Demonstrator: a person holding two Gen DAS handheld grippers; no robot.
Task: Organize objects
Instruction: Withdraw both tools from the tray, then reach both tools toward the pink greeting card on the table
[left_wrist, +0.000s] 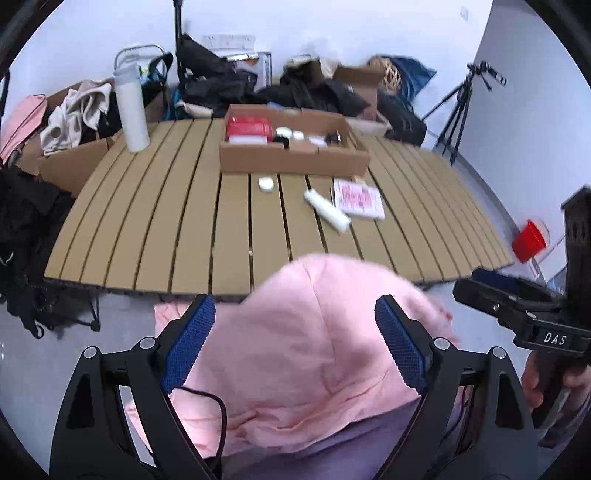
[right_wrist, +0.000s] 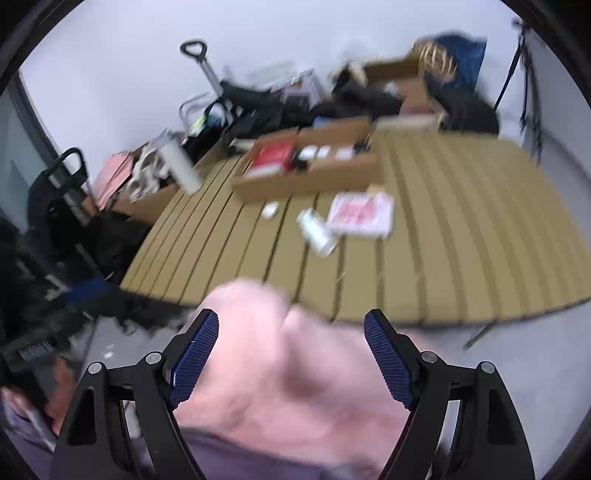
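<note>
White bottle: upright near the table's far-left corner, tall and narrow; a wide sweep of an arm could tip it.
Cardboard tray: at the back of the slatted table, partly filled; free compartments hard to judge from here.
Small round jar: loose, just in front of the tray; could slip from the pads if pinched off-centre.
White tube: on its side, one end touching the pink-printed box; likely to roll, or nudge the box.
Left gripper: jaws apart, empty, over pink-clothed knees, short of the table.
Right gripper: jaws apart, empty; view smeared, so aiming now risks a miss.
</note>
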